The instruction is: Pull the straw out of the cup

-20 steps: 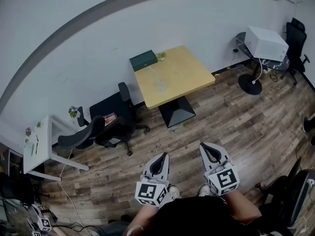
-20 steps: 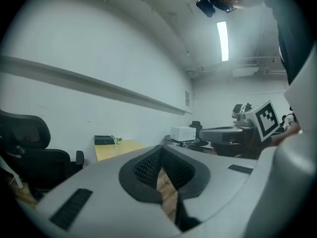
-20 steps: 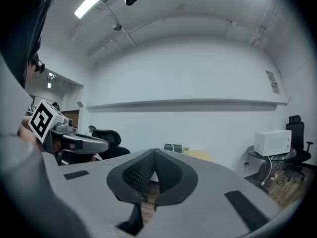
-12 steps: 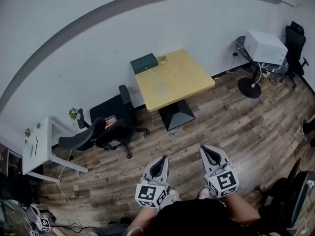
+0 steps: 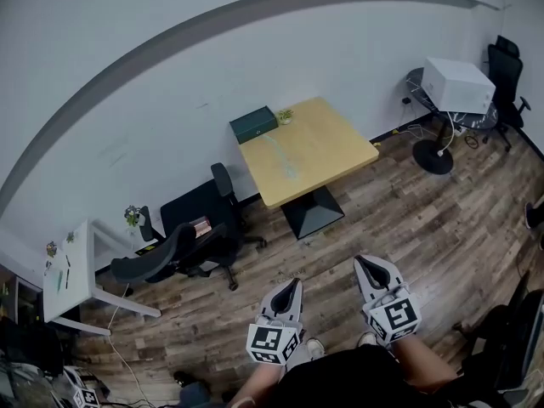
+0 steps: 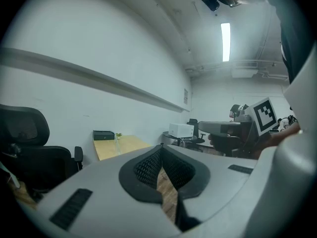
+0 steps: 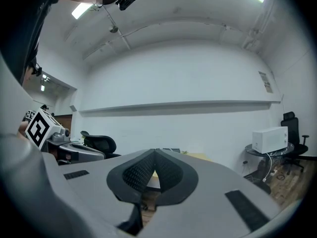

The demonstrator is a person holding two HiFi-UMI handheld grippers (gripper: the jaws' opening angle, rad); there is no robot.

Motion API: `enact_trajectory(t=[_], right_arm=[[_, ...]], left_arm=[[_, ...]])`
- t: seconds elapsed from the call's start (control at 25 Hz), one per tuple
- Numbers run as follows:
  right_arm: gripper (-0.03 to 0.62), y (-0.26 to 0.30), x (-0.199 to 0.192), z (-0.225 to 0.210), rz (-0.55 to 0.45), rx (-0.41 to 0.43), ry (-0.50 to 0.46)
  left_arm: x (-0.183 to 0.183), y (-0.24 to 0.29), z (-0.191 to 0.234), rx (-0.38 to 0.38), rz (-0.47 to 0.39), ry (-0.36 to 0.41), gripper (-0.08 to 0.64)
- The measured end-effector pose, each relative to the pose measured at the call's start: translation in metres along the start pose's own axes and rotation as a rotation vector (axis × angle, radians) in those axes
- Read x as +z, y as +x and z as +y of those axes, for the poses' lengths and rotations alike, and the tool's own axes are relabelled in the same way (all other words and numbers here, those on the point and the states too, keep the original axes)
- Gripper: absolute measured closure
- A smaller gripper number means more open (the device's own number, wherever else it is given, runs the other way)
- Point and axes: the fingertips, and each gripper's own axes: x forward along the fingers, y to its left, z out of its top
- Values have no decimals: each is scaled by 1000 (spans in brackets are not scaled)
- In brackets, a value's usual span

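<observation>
Far ahead stands a square wooden table. A faint clear cup with a thin straw stands on its left half; the left gripper view shows it as a small clear cup. My left gripper and right gripper hang side by side over the plank floor, well short of the table. Both are shut with nothing between the jaws. The left gripper and the right gripper each show their tips meeting in their own views.
A dark green box and a small plant sit at the table's back edge. Two black office chairs stand left of it, beside a white desk. A white box on a round stand is at the right.
The table and the grippers sit a little lower in the head view than before. Both grippers stay shut and side by side.
</observation>
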Motion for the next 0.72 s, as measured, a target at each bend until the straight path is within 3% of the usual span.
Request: enact_trajectory(t=[0.16, 0.56, 0.72], right_arm=[[535, 15, -3, 6, -2, -37, 20], [156, 59, -17, -7, 11, -104, 46], [73, 88, -17, -31, 13, -106, 40]], left_arm=[[3, -2, 12, -31, -9, 22, 540], [-13, 11, 61, 2, 34, -4, 540], [-12, 39, 73, 7, 46, -3, 540]])
